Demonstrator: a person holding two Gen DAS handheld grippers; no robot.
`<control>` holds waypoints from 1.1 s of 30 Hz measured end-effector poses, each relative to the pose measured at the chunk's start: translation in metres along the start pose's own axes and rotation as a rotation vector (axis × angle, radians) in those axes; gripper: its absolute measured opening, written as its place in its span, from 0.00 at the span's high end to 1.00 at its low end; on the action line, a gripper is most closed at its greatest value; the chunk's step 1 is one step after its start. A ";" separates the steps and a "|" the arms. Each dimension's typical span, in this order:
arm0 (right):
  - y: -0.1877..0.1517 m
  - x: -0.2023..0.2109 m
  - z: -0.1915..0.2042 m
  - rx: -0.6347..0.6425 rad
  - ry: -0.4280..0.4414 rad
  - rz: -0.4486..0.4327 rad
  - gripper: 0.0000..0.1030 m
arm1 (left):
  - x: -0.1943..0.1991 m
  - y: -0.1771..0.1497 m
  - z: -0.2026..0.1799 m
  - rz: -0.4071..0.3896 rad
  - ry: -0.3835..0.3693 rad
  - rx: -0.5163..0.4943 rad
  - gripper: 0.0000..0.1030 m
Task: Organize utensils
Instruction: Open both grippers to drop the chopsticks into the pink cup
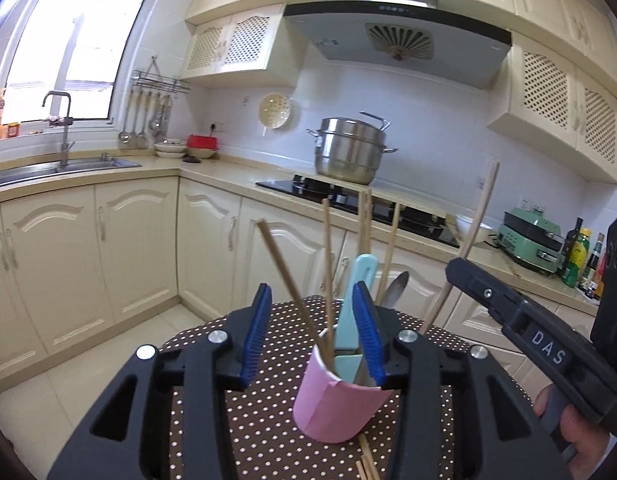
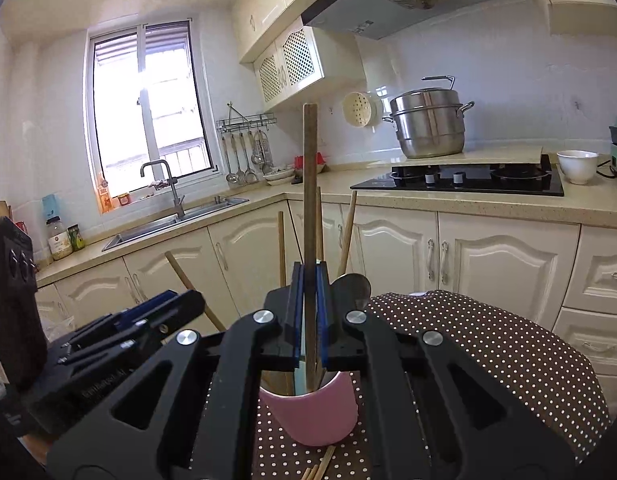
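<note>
Left wrist view: the left gripper (image 1: 312,332) stands with jaws apart over a pink cup (image 1: 336,408) on a dotted tablecloth (image 1: 268,432), nothing pinched, a light-blue handle (image 1: 350,312) and chopsticks standing in the cup. The right gripper (image 2: 308,312) clamps one chopstick (image 2: 309,184) upright above that cup.

A pink cup (image 1: 336,404) stood on a brown cloth with white dots (image 1: 260,432), tilted slightly. Several wooden chopsticks (image 1: 327,272) stood in it, fanned out at different angles, along with a pale blue handled utensil (image 1: 354,304) and a metal spoon (image 1: 394,290). One chopstick (image 2: 309,216) stood upright above the cup. A few more chopsticks (image 1: 366,462) lay flat on the cloth just beside the cup's base.
</note>
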State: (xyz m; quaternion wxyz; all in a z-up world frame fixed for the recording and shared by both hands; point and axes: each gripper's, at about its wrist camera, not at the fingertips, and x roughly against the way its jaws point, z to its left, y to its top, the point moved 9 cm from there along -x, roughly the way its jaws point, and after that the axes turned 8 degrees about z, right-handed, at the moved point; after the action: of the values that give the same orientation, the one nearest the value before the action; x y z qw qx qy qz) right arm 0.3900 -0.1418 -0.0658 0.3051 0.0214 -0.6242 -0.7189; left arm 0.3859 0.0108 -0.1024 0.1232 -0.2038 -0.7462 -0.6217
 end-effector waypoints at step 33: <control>-0.022 0.006 0.013 -0.024 -0.032 0.035 0.63 | 0.059 -0.017 0.068 0.072 0.144 0.014 0.39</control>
State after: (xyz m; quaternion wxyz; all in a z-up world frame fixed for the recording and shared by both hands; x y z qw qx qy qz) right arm 0.3699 -0.1321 -0.0810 0.3077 -0.0045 -0.6206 -0.7212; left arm 0.3310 0.0836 -0.1050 0.2004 -0.1845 -0.7318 -0.6247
